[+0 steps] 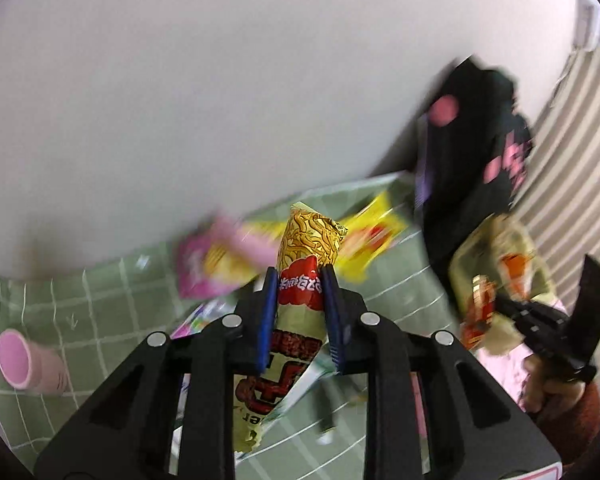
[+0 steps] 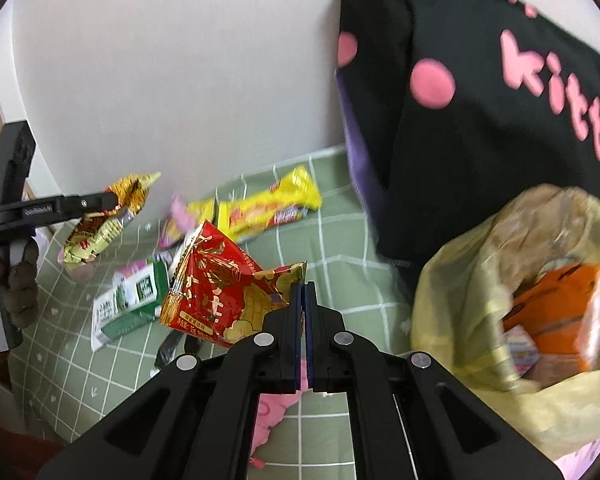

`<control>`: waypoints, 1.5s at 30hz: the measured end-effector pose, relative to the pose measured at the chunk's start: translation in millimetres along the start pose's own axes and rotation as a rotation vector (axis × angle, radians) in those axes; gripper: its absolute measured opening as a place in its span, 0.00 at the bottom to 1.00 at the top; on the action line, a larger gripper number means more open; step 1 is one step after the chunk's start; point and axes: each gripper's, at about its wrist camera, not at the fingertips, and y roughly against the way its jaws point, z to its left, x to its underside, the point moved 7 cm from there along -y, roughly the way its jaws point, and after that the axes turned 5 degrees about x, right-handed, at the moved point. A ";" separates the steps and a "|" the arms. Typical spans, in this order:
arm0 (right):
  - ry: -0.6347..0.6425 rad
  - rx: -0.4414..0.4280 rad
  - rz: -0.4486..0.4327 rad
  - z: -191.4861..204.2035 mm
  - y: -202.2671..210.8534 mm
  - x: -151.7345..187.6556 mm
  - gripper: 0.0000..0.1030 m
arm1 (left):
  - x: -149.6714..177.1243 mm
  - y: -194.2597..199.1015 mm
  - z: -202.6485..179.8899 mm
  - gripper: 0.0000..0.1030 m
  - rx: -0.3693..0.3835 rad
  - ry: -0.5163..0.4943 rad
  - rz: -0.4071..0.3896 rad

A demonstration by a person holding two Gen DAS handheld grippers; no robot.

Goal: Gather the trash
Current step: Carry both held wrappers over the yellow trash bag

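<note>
My left gripper (image 1: 299,278) is shut on a gold and red noodle snack wrapper (image 1: 312,236), which stands up between the blue pads above the table. The right wrist view shows this gripper (image 2: 114,200) at the left, holding the wrapper (image 2: 100,228) in the air. My right gripper (image 2: 302,286) is shut on the corner of a red and gold snack packet (image 2: 216,296). It also shows at the right of the left wrist view (image 1: 496,306). A yellow plastic bag (image 2: 460,280) with orange trash inside lies open at the right.
Blurred on the green checked tablecloth (image 2: 340,240) lie a yellow bar wrapper (image 2: 268,208), a green and white carton (image 2: 132,300) and pink packets (image 1: 204,264). A pink cup (image 1: 24,360) lies on its side. A black bag with pink letters (image 2: 480,100) stands against the white wall.
</note>
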 end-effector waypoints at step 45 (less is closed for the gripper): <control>-0.119 0.317 0.045 -247.7 53.0 28.2 0.04 | 50.2 -242.3 -372.5 0.17 0.407 -0.522 0.379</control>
